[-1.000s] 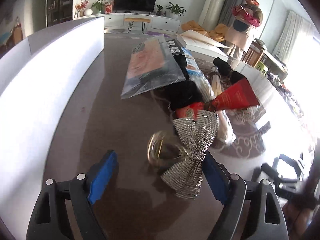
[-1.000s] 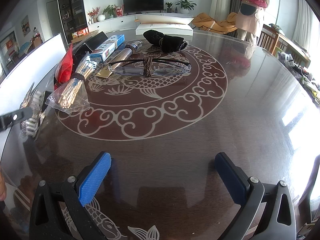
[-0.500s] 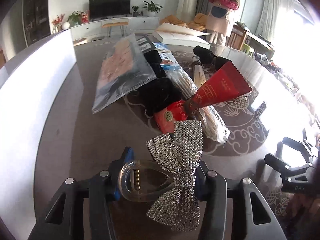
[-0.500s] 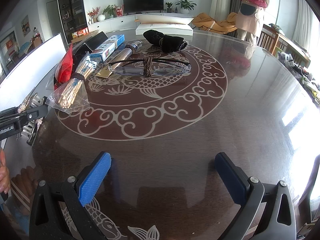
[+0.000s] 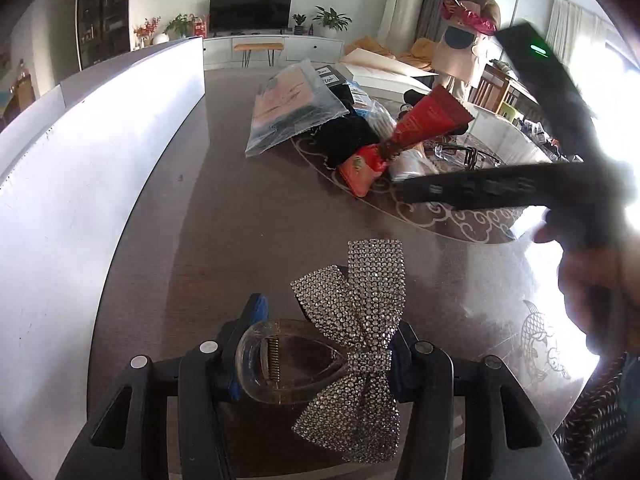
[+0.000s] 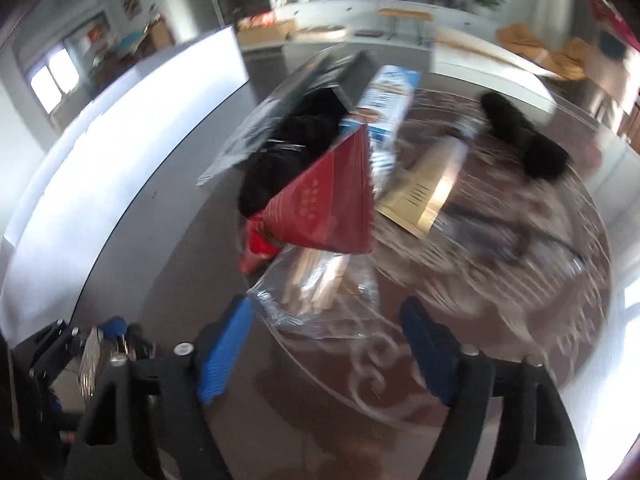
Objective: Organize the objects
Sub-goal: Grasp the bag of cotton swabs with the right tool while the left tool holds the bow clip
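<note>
My left gripper (image 5: 324, 344) is shut on a clear hair claw clip with a rhinestone bow (image 5: 360, 320), held just above the dark table. It also shows at the lower left of the right wrist view (image 6: 90, 356). My right gripper (image 6: 326, 340) is open and empty, close in front of a clear bag of wooden sticks (image 6: 320, 284) and a red tube (image 6: 328, 208). The right gripper (image 5: 500, 188) also appears blurred at the right of the left wrist view. The red tube (image 5: 424, 120) lies in the pile there.
A white board wall (image 5: 100, 152) runs along the table's left side. The pile holds a clear flat packet (image 5: 292, 104), black cloth (image 6: 296, 148), a blue-white box (image 6: 388, 100), a gold packet (image 6: 424, 196) and a black pouch (image 6: 520, 140). A person (image 5: 468, 36) stands behind.
My left gripper closed on the bow clip and pulled it back toward the near table edge. My right gripper swung left to the pile; its view is motion-blurred.
</note>
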A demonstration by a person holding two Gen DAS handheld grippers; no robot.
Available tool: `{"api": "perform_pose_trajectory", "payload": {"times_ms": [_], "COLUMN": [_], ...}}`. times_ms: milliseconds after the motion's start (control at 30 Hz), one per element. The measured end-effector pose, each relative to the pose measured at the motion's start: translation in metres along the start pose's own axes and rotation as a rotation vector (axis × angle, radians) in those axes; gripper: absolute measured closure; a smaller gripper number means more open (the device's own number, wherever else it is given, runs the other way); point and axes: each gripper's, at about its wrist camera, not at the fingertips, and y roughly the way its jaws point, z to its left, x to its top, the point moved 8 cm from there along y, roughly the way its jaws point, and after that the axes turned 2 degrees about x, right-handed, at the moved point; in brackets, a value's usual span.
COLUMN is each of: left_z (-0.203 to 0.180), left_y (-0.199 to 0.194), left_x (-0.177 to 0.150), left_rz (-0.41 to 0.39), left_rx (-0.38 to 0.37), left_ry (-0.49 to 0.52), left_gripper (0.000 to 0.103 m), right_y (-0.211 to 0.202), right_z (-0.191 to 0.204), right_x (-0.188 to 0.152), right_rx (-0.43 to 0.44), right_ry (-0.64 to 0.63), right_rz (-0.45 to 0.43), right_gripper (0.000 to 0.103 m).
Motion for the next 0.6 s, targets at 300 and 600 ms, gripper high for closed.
{"api": "perform_pose_trajectory", "payload": {"times_ms": [300,600], "left_z": [0.008,0.007], "left_y": [-0.006,-0.009], "left_x": [-0.007,-0.009], "left_rz": [-0.009,-0.024], "left_rx": [-0.007,0.006], "left_ry": [-0.004,-0.004], "left_gripper": [0.052,0.052], "right_y": [-0.018,-0.036], "right_z": [0.005,-0.011], "right_x": [-0.049,-0.053], "right_rx": [0.086,0.036], "right_ry": [-0.054,0.077], "right_rz": [0.096,0.053], "right_gripper": [0.074,0.045]}}
